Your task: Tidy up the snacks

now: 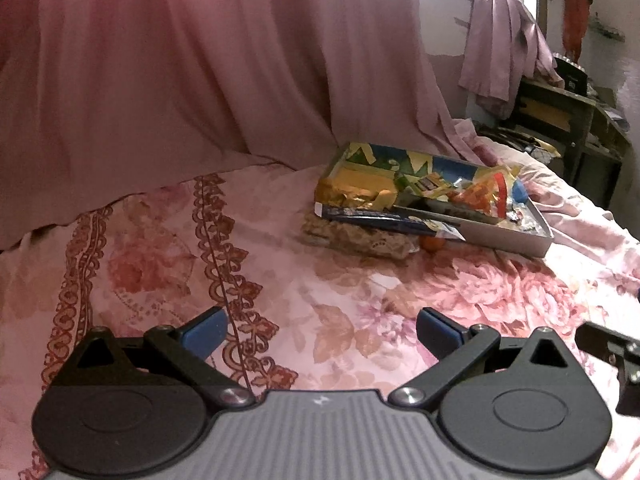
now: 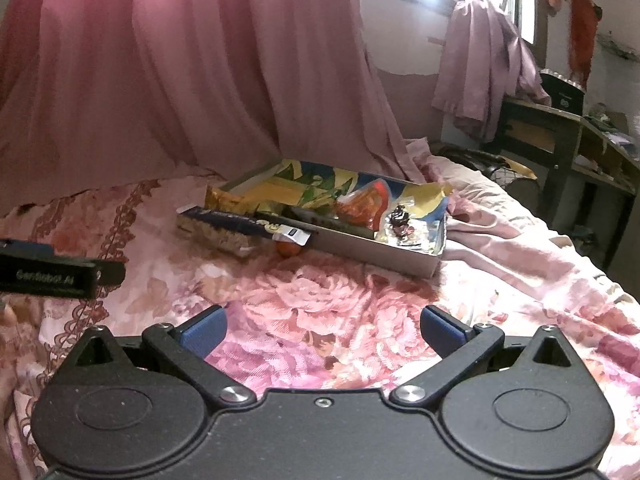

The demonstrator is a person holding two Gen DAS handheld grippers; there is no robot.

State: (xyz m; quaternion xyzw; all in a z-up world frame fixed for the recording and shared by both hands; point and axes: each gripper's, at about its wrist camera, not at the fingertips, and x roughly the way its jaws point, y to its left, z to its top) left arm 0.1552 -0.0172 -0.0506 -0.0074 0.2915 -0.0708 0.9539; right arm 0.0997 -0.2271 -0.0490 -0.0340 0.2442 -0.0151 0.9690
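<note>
Both hand-held grippers, left (image 1: 322, 332) and right (image 2: 322, 330), wide open, empty.

A tray (image 2: 384, 254) lies on the bedsheet (image 2: 320, 312), with snack packets (image 2: 360, 204) inside it. Just left of the tray, 1 flat packet (image 2: 240, 222) rests on a snack bar (image 2: 224, 240), and a small round item (image 2: 289, 249) sits against the tray's front wall. A curtain (image 2: 180, 80) hangs behind; a table (image 2: 560, 128) stands to the right.

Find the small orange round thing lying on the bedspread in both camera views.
Left wrist view: small orange ball, right of centre, tucked under the blue packet's overhanging corner.
Right wrist view: same ball, left of centre, by the near wall's left end.
Shared landmark: the snack tray.
</note>
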